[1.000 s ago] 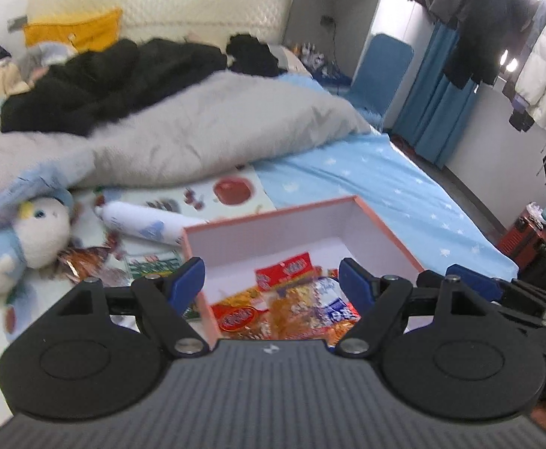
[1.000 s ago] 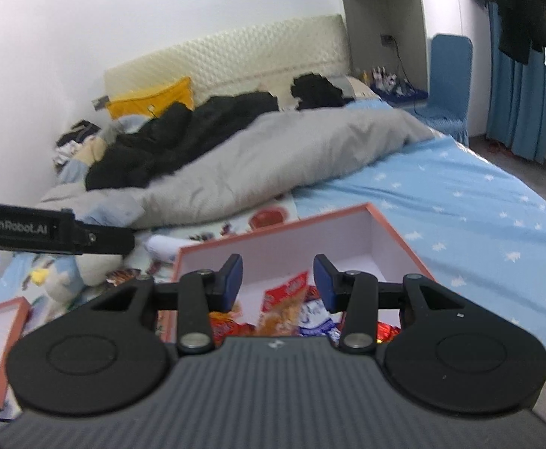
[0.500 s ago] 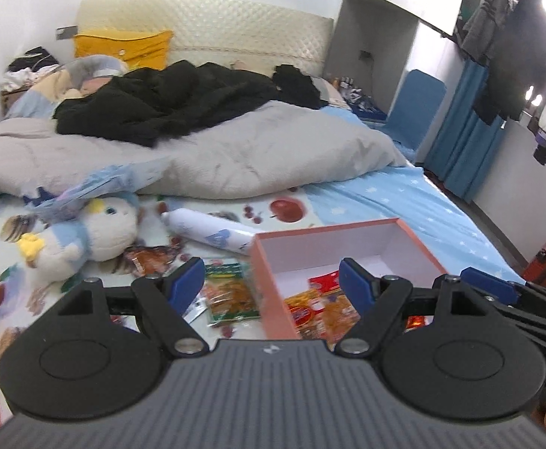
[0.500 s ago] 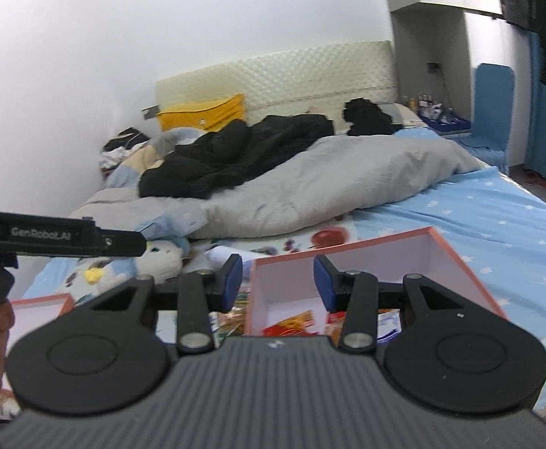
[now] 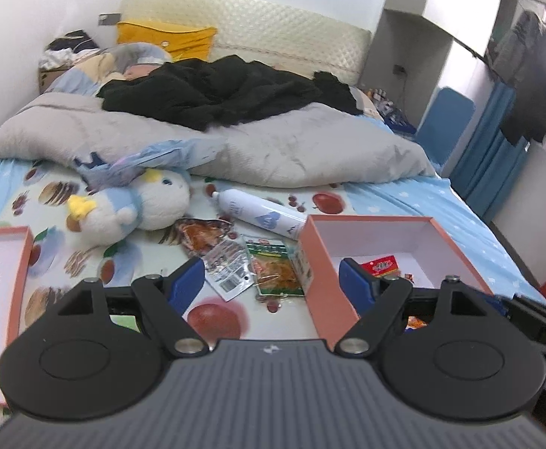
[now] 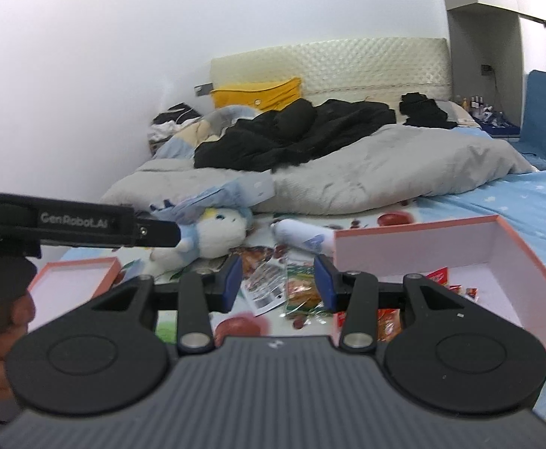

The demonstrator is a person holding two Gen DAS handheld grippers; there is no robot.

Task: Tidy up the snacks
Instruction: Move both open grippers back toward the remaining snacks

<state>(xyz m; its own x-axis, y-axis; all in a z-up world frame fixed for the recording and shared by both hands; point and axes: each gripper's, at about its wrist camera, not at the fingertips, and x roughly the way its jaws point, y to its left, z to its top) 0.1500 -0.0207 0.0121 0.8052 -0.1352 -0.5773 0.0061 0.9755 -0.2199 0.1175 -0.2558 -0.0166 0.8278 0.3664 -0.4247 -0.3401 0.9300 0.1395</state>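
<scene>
Snack packets [image 5: 269, 269] are lying loose on the fruit-print sheet [image 5: 213, 318], just beside the left wall of the open pink box [image 5: 319, 280], which is already holding a few wrappers at its bottom. I am holding my left gripper [image 5: 271, 280] above them with its jaws spread wide and nothing between them; the green-topped packet [image 5: 275, 271] is lying straight ahead, its long axis running away from me along the box wall. My right gripper [image 6: 278, 280] is hovering over the same cluster, jaws narrower but parted and empty. Judging by both views, either hand is within reach, though the left, already open wide, seems better placed. A white bottle [image 5: 260, 215] and a plush toy [image 5: 138, 204] are lying just beyond the packets.
</scene>
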